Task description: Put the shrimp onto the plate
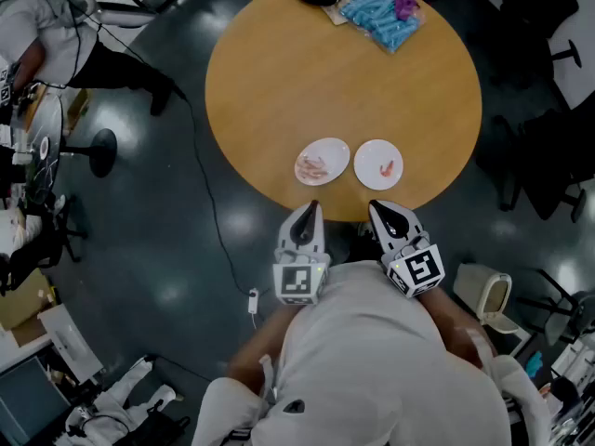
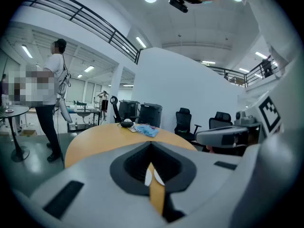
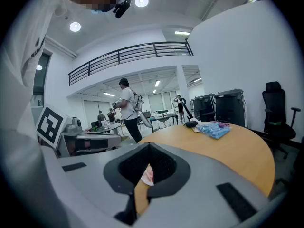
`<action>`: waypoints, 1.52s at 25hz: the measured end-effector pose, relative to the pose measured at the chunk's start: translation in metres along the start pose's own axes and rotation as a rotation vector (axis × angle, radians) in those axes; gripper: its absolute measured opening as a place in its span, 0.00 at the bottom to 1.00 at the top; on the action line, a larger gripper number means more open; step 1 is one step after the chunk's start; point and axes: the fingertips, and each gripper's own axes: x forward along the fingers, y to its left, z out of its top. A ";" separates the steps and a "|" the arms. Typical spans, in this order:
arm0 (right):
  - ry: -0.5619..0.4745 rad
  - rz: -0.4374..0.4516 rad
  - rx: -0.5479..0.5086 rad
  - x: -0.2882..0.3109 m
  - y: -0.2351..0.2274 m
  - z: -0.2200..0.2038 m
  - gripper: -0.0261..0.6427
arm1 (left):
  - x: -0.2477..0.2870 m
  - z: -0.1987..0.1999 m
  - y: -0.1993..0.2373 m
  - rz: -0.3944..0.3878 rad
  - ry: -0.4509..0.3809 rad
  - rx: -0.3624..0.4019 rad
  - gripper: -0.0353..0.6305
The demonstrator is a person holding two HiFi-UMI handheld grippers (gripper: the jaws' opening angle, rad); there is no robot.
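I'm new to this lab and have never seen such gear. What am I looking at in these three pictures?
A person holds two hand tools, the left gripper and right gripper. One picture comes from a head camera looking down; the others from a camera riding on each gripper. On the round table lie a left plate with several shrimp, a right plate with one shrimp, and a blue packet. Both pairs of jaws are together, holding nothing.

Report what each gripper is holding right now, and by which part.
Nothing is held. The left gripper and the right gripper are both shut and empty; the pink shrimp lie on two small white plates.
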 end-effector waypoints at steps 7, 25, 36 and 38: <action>0.005 0.007 0.005 0.002 0.002 -0.002 0.06 | 0.000 -0.001 0.001 -0.004 0.004 -0.005 0.06; 0.327 0.178 -0.285 0.109 0.013 -0.078 0.07 | 0.002 -0.012 0.014 0.027 0.025 -0.022 0.06; 0.630 0.189 -0.405 0.174 0.022 -0.185 0.07 | 0.002 -0.029 0.024 0.049 0.065 -0.114 0.06; 0.646 0.172 -0.410 0.182 0.021 -0.192 0.07 | 0.000 -0.035 0.028 0.042 0.071 -0.095 0.06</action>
